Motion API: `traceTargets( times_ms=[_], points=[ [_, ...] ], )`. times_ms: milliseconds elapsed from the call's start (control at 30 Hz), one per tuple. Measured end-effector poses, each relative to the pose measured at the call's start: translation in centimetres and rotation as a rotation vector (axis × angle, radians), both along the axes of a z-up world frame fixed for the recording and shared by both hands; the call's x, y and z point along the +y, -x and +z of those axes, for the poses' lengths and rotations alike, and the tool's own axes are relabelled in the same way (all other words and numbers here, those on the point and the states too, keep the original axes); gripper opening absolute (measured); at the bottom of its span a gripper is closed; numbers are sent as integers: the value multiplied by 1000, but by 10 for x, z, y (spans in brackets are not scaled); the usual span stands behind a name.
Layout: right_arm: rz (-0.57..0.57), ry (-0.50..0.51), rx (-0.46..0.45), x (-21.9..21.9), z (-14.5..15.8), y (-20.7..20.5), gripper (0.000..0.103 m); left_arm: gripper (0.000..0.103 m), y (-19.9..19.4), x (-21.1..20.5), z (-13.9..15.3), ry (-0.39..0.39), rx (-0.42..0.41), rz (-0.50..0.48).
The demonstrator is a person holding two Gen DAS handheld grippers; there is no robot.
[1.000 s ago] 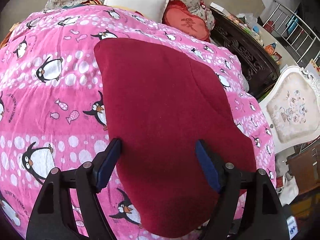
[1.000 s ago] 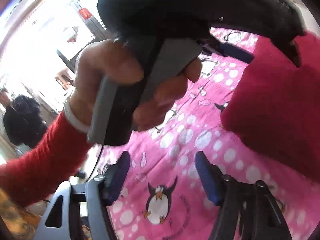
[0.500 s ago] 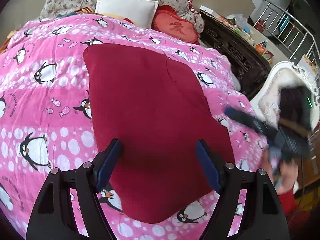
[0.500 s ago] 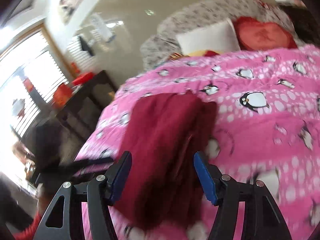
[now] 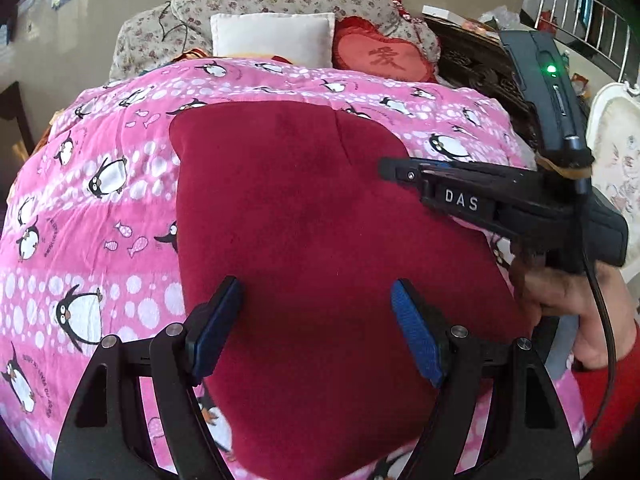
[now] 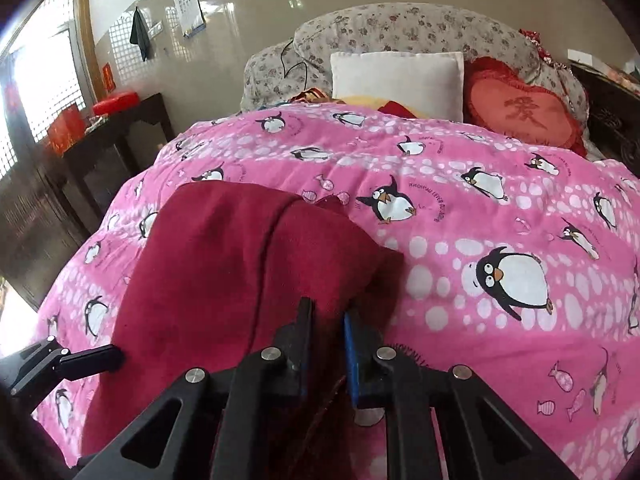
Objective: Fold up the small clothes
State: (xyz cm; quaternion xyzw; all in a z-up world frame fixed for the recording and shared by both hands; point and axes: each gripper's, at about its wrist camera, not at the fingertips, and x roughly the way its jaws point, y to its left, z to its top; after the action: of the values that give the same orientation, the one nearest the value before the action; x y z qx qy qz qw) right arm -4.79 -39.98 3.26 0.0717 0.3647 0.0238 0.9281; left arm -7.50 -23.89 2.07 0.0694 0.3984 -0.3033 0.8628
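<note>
In the left wrist view, a dark red cloth [image 5: 304,248] is seen spread flat on a pink penguin-print quilt [image 5: 80,216], its nap soft and fleecy, with a faint seam running down from its far edge. The left tongs [image 5: 316,320] are held spread wide over the near part of the cloth, nothing gripped between the blue pads [image 5: 416,332]. To their right, the right tongs [image 5: 390,169] are seen side-on, reaching across the cloth's right edge, held by a hand [image 5: 576,312] in a red sleeve. In the right wrist view, the cloth [image 6: 224,280] lies ahead and left of the right tongs [image 6: 328,320], its right edge lifted into a raised fold. The jaws are closing, and that edge is pinched between them. The tip of the left tongs [image 6: 92,360] is seen far left, at the cloth's left edge. A white pillow [image 6: 396,80] lies beyond the quilt.
</note>
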Motion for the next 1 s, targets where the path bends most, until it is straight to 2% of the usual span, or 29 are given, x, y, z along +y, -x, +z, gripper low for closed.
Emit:
traceTargets(
  times_ms=[100, 167, 333, 433, 500, 567, 633, 733, 867, 1000],
  points=[
    [0, -49, -23, -4, 13, 12, 16, 77, -4, 3, 0, 19, 5, 19],
    [-9, -45, -36, -3, 26, 26, 17, 77, -3, 5, 2, 23, 4, 29],
    [74, -54, -77, 15, 49, 59, 18, 77, 7, 9, 7, 2, -14, 47],
    [112, -39, -49, 30, 41, 63, 18, 77, 12, 18, 11, 10, -18, 65],
    [119, -30, -8, 36, 24, 61, 18, 77, 14, 28, 14, 11, -32, 97],
    [100, 24, 46, 39, 1, 57, 18, 77, 15, 36, 15, 10, -46, 125],
    [91, 13, 51, 39, -9, 57, 18, 77, 16, 45, 17, 11, -53, 154],
    [81, 1, 18, 41, 5, 69, 23, 77, 18, 54, 19, 21, -60, 190],
    [66, -13, -50, 49, 25, 96, 38, 77, 25, 58, 25, 46, -83, 218],
    [30, 13, -71, 61, 31, 113, 39, 77, 35, 55, 29, 34, -135, 236]
  ],
)
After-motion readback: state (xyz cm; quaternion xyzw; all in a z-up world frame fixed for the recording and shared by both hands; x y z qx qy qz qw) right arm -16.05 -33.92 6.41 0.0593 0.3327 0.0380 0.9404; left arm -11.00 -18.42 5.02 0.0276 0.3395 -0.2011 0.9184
